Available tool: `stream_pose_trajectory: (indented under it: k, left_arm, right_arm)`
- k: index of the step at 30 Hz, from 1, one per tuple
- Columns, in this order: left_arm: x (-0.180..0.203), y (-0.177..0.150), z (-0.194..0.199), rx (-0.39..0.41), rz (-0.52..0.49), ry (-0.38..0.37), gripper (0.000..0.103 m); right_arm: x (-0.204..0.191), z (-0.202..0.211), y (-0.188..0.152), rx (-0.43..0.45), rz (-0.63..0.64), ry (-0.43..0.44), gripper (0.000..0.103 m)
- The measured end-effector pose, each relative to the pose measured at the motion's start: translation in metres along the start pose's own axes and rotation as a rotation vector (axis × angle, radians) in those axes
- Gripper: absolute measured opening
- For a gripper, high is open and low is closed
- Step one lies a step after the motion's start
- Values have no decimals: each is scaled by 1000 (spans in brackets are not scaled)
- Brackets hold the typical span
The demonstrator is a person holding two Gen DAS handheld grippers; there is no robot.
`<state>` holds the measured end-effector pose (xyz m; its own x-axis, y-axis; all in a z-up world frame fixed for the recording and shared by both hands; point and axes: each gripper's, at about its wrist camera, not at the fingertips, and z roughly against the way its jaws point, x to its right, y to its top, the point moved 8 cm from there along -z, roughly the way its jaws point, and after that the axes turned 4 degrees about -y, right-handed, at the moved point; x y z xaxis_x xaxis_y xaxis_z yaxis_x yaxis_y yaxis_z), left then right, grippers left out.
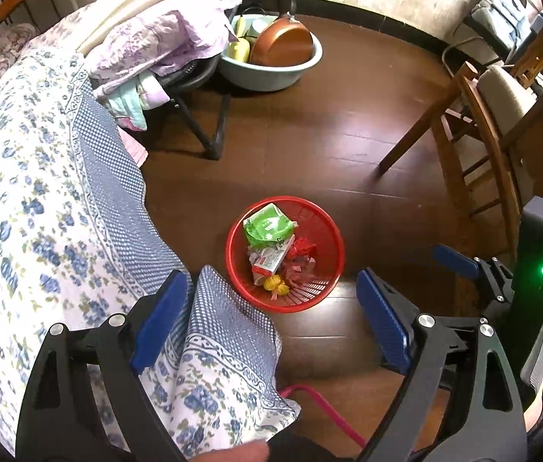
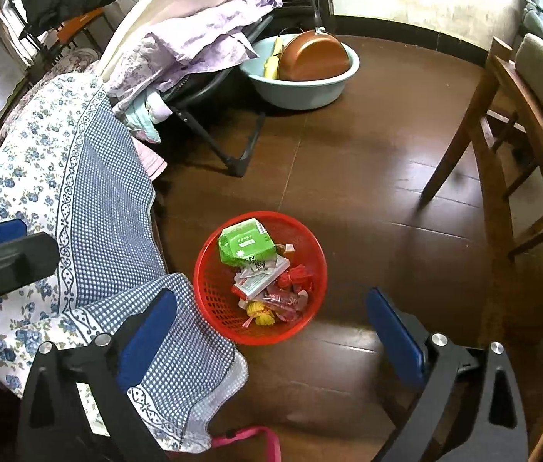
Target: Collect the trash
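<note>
A red mesh basket (image 1: 321,231) stands on the dark wood floor beside the bed; it also shows in the right wrist view (image 2: 310,238). It holds a green packet (image 1: 267,225), a white and red carton (image 1: 269,260), red wrappers (image 1: 302,248) and a yellow piece (image 1: 276,284). My left gripper (image 1: 271,317) is open and empty, above and in front of the basket. My right gripper (image 2: 271,331) is open and empty, also above the basket's near side. The right gripper's body shows at the right of the left wrist view (image 1: 537,269).
A bed with a blue floral sheet (image 1: 40,200) fills the left, its corner hanging near the basket. A folding chair piled with bedding (image 1: 163,38), a teal basin (image 1: 271,73) with a copper pan, and a wooden chair (image 1: 479,127) stand around. A pink strap (image 2: 248,433) lies near.
</note>
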<state>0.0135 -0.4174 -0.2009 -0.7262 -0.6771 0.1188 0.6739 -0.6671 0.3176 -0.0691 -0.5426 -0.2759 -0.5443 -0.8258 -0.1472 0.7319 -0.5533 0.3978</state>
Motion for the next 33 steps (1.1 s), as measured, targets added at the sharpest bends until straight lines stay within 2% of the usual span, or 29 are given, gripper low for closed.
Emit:
stream_pose_trajectory:
  k: [14, 33]
  left_arm:
    - [6, -11, 29, 39, -16, -1, 88]
    - [12, -22, 52, 71, -38, 10, 89]
  right_arm:
    - [-10, 26, -4, 31, 16, 1, 97]
    - [-14, 42, -8, 43, 27, -5, 97]
